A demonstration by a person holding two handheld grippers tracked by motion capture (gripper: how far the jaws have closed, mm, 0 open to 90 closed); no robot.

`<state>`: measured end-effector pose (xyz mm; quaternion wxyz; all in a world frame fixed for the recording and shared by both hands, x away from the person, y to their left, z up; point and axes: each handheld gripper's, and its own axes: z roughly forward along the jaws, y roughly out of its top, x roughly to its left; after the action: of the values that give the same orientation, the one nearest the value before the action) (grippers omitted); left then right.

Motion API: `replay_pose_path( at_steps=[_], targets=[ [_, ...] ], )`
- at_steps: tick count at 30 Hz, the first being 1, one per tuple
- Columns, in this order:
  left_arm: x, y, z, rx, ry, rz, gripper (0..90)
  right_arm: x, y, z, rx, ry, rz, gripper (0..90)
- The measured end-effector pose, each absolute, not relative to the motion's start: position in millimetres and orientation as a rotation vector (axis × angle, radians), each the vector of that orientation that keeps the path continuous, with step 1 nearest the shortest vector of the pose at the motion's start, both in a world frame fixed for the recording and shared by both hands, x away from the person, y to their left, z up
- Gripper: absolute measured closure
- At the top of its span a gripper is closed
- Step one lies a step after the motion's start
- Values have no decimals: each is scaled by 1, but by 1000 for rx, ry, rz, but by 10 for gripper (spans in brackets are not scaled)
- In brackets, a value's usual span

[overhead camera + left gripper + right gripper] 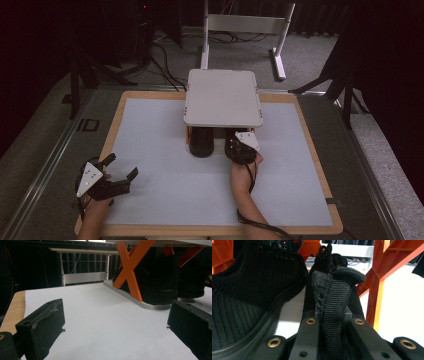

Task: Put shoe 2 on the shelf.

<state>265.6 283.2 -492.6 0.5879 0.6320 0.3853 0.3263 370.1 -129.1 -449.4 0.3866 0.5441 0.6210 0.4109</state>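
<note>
While the right gripper (pixel 332 340) has its jaws closed on the heel tab of the right shoe (pixel 334 297), the hazards read so:

Right shoe: under the white shelf (pixel 222 97), at its near right, beside the left shoe (pixel 201 142).
Left gripper (pixel 120 172): jaws wide apart, holding nothing — low over the white mat (pixel 165 185), near left.
Slip risk: the grip is on soft webbing only, so a sharp pull could strip it free.
Snag risk: the orange braces (pixel 384 277) stand close — a skewed pull could catch them.
Knock risk: the left shoe sits close alongside and could be dragged along.
</note>
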Motion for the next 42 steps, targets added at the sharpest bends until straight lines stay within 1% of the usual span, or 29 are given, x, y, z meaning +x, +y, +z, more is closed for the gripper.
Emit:
replay_pose_path(
  at_steps=[14, 16, 18, 19, 20, 21, 27, 29, 33, 37, 42],
  targets=[
    [266, 284, -493, 1470, 896, 758, 17, 381, -131, -449, 1379, 1603, 1040, 829],
    [266, 284, -493, 1470, 893, 756, 17, 381, -131, -449, 1382, 1599, 1050, 812],
    [266, 284, -493, 1471, 892, 754, 17, 381, -133, -449, 1380, 1604, 1086, 723],
    [266, 284, -493, 1471, 892, 754, 17, 381, -133, -449, 1380, 1604, 1086, 723],
    [266, 284, -493, 1471, 893, 751, 17, 381, -134, -449, 1383, 1620, 1116, 645],
    [266, 284, -493, 1471, 894, 750, 17, 380, -135, -449, 1367, 1633, 1158, 535],
    [266, 284, -493, 1472, 892, 752, 17, 378, -140, -445, 1352, 1710, 1241, 304],
    [266, 284, -493, 1472, 892, 753, 17, 376, -142, -444, 1324, 1712, 1240, 285],
    [266, 284, -493, 1471, 893, 754, 17, 376, -149, -442, 1309, 1780, 1239, 160],
    [266, 284, -493, 1471, 894, 753, 17, 372, -155, -440, 1282, 1780, 1259, 156],
    [266, 284, -493, 1471, 892, 753, 17, 358, -170, -433, 1251, 1766, 1277, 156]
  ],
)
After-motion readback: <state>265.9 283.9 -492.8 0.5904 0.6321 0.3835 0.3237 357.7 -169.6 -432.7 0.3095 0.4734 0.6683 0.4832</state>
